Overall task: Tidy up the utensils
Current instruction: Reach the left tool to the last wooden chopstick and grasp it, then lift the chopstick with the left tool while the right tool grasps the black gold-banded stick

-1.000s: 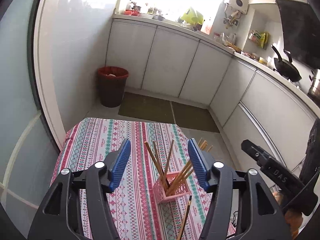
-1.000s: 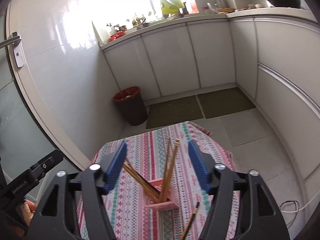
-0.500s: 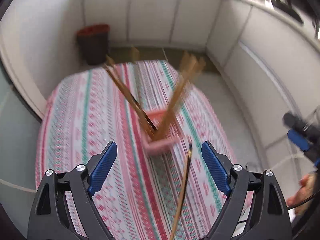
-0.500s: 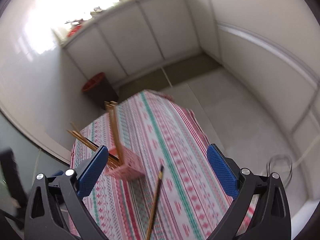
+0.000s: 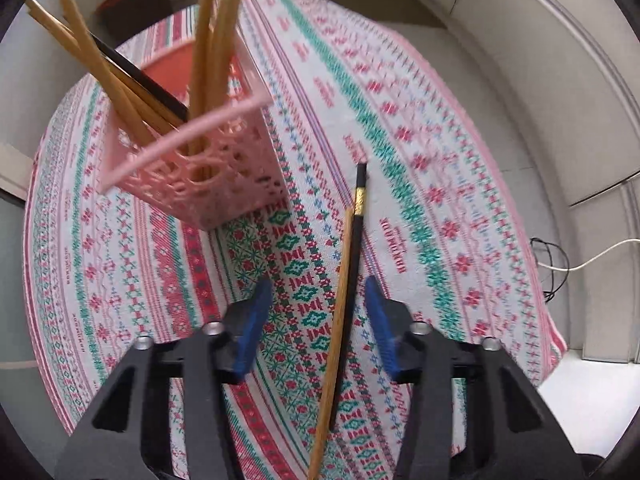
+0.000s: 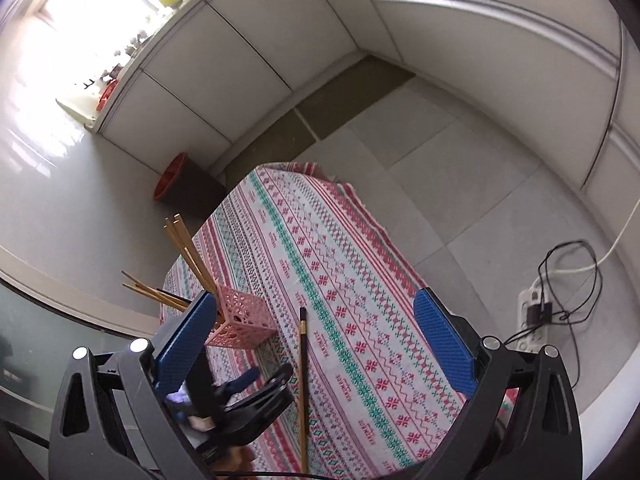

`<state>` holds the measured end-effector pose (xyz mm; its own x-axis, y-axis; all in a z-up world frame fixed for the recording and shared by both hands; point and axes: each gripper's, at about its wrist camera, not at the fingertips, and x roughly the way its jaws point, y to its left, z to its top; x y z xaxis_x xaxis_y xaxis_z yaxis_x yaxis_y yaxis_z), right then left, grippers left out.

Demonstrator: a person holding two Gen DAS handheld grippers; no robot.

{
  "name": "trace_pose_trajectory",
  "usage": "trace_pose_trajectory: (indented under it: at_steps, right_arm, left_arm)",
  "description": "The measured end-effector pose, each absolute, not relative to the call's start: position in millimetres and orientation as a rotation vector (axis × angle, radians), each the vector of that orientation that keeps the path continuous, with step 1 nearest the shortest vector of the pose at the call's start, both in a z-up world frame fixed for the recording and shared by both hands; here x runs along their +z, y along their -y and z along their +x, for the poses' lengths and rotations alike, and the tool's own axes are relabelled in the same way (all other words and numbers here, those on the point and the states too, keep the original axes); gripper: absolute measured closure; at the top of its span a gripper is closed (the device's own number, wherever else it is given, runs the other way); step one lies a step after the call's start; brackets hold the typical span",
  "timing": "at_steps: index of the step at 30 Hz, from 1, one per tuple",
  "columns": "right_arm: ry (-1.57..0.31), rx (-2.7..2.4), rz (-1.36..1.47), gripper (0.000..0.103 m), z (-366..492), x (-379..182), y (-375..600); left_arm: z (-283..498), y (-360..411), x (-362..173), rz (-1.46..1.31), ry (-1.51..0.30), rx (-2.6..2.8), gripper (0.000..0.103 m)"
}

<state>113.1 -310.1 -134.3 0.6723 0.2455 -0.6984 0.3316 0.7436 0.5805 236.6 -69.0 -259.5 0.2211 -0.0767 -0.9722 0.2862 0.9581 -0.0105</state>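
Observation:
A black chopstick with a gold band and a wooden chopstick lie side by side on the striped tablecloth. My left gripper points steeply down over them. Its jaws are closing, with both sticks between the blue pads and a gap still on each side. A pink lattice basket holding several upright chopsticks stands just up and left of it. In the right wrist view my right gripper hangs wide open above the table, holding nothing. The basket, the loose chopsticks and the left gripper show below it.
The table's right edge drops to a tiled floor. A power strip with cables lies on the floor at the right. A dark bin with a red rim stands by the white cabinets beyond the table.
My left gripper has dropped toward the table and tipped downward; its jaws widened, then narrowed around the loose chopsticks. My right gripper opened wide, rolled and moved lower.

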Motion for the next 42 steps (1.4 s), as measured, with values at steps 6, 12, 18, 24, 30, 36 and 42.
trace_pose_trajectory:
  at_steps: [6,12,18,24,30,36,42]
  right_arm:
    - [-0.864,-0.05,0.741,0.007,114,-136,310]
    - [-0.874,-0.056,0.753,0.007,116,-139,312]
    - [-0.879,-0.066,0.755,0.007,118,-139,313]
    - [-0.886,-0.066,0.758,0.007,118,-141,314]
    - [-0.897,-0.074,0.748,0.007,120,-144,313]
    - [-0.941,-0.116,0.744,0.007,131,-160,315]
    - [-1.042,-0.085,0.738,0.007,165,-193,293]
  left_arm:
    - [244,74,-278,0.197,-1.357,-0.23,0.073]
    - [256,82,-282,0.215,-1.346,-0.221,0.073]
    - [262,89,-281,0.219,-1.336,-0.214,0.072]
    - [264,89,-280,0.235,-1.34,-0.196,0.072]
    - [262,92,-291,0.261,-1.359,-0.213,0.073]
    - [262,110,-293,0.292,-1.327,-0.285,0.094]
    - [246,107,-286,0.294,-1.284,-0.353,0.098]
